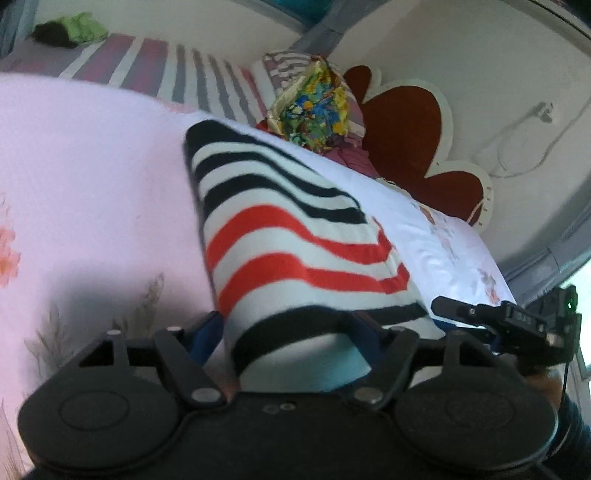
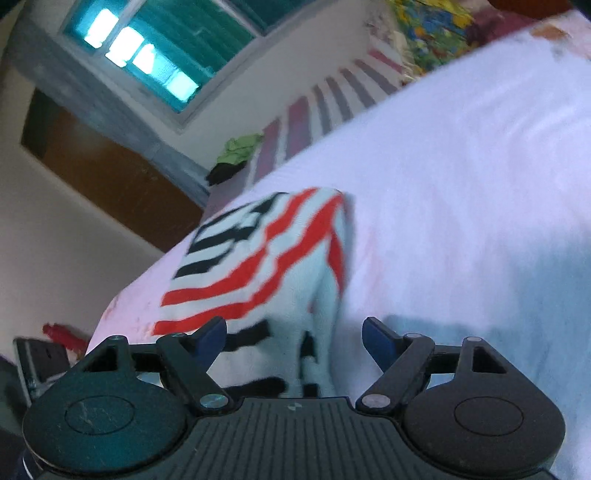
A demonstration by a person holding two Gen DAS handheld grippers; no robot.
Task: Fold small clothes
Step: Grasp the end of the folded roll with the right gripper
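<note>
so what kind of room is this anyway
Most likely a bedroom. The striped garment lies on a bed sheet, with a scalloped red headboard against the wall and a shuttered window above.

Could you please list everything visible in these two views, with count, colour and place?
striped garment: one, white with black and red stripes, on the bedsheet, its near end between both grippers' fingers.
bedsheet: one, pale pink, covering the bed.
striped cover: one, purple and white, beyond the sheet.
green cloth: one, on a dark item, far corner.
colourful bundle: one, multicoloured, by the headboard.
headboard: one, dark red, scalloped.
window: one, teal.
left gripper: black, open.
right gripper: black, open.
</note>
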